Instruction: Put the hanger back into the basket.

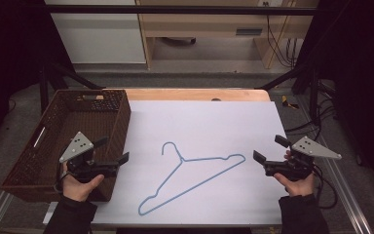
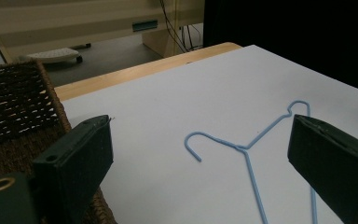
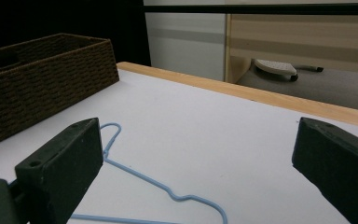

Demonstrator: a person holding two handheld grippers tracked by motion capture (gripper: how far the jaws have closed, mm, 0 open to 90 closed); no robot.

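Both grippers, left (image 1: 112, 152) and right (image 1: 268, 148), hover spread and empty on either side of the hanger (image 1: 195, 178), which lies flat mid-mat (image 1: 209, 122) beside the basket (image 1: 85, 109); it looks light, thin, stiff and slippery, best pinched at the twisted neck.

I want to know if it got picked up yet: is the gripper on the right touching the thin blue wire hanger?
Apart. In the high view the right gripper hovers open beside the thin blue wire hanger, with bare white table between them.
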